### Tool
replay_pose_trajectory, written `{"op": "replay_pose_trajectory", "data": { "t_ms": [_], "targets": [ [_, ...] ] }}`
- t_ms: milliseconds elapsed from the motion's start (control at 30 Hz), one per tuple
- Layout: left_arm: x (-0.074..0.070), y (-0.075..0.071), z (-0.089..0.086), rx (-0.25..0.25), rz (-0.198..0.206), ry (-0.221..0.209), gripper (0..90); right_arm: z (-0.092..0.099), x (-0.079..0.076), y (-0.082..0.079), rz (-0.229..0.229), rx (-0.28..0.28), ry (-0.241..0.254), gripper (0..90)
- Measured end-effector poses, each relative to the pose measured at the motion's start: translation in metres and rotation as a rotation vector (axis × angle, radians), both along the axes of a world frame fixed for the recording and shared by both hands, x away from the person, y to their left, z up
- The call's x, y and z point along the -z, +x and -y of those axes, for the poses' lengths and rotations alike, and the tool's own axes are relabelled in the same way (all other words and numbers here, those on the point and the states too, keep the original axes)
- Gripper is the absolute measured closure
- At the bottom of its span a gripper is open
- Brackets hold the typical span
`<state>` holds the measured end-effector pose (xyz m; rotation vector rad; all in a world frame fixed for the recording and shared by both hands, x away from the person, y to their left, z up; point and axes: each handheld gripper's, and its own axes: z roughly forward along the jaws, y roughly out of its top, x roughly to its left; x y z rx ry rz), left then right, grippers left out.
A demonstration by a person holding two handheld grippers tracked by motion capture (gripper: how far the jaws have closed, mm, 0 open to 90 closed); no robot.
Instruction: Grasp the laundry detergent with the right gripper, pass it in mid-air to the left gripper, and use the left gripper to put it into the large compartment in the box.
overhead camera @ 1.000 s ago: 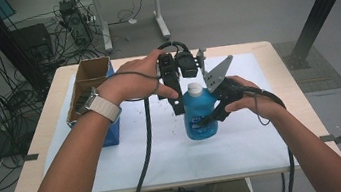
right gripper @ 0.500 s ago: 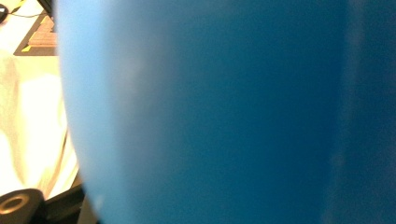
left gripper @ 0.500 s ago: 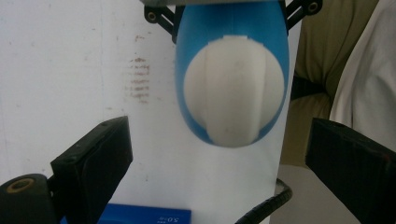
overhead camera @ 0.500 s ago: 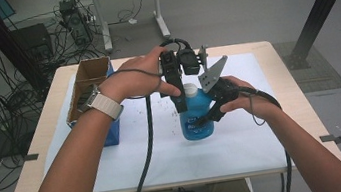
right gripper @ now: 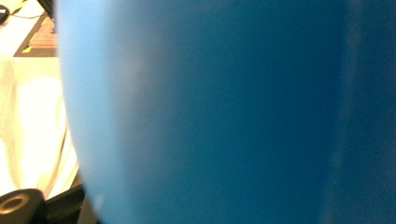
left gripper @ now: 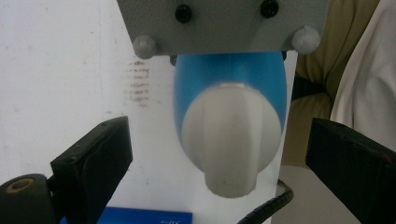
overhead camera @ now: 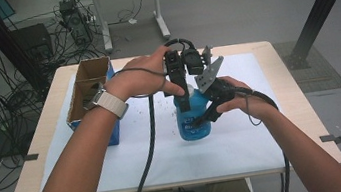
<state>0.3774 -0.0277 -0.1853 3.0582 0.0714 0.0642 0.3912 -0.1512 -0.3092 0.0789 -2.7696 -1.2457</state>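
**Blue bottle clamped by right, left over the cap**

I see the blue bottle [overhead camera: 193, 119] upright on the white mat [overhead camera: 245, 141], mid-table. My right gripper [overhead camera: 201, 120] comes in from the right side and its jaws are closed on the bottle body; in the right gripper view the blue wall sits right against the lens. My left gripper [overhead camera: 184, 101] hangs above, pointing down at the top. In the left gripper view the white cap [left gripper: 231, 140] sits between the two jaws, which stand wide apart, gaps on both sides, no contact. Open cardboard box [overhead camera: 87, 87] stands at the table's left edge, well apart from the bottle.
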Motion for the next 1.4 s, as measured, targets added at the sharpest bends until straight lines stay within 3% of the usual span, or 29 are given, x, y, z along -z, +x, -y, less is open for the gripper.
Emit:
{"op": "replay_pose_trajectory", "data": {
  "t_ms": [467, 567, 767, 1300, 1333, 1400],
  "targets": [
    [0.0031, 0.0027, 0.0058, 0.003, 0.001, 0.002, 7.8, -0.0007, -0.0012, -0.0002, -0.006, 0.004, 0.003, 44.0],
    [0.004, 0.003, 0.0076, 0.008, 0.0, 0.005, 8.0, -0.0016, -0.0008, 0.0011, 0.016, -0.009, 0.02, 44.0],
    [0.0041, 0.0028, 0.0085, 0.01, 0.001, 0.005, 8.0, -0.0002, -0.0014, 0.0011, 0.018, -0.006, 0.023, 43.9],
    [0.0039, 0.0022, 0.0075, 0.004, 0.006, 0.001, 8.5, 0.0003, -0.0017, 0.001, 0.015, -0.001, 0.024, 43.9],
    [0.0037, 0.0025, 0.0069, -0.001, 0.005, 0.0, 8.5, 0.0015, -0.0028, -0.0007, -0.007, 0.008, 0.013, 43.9],
    [0.0038, 0.0024, 0.0067, -0.004, 0.004, -0.001, 8.5, 0.0017, -0.003, -0.0006, -0.006, 0.005, 0.014, 43.9]
  ]
}}
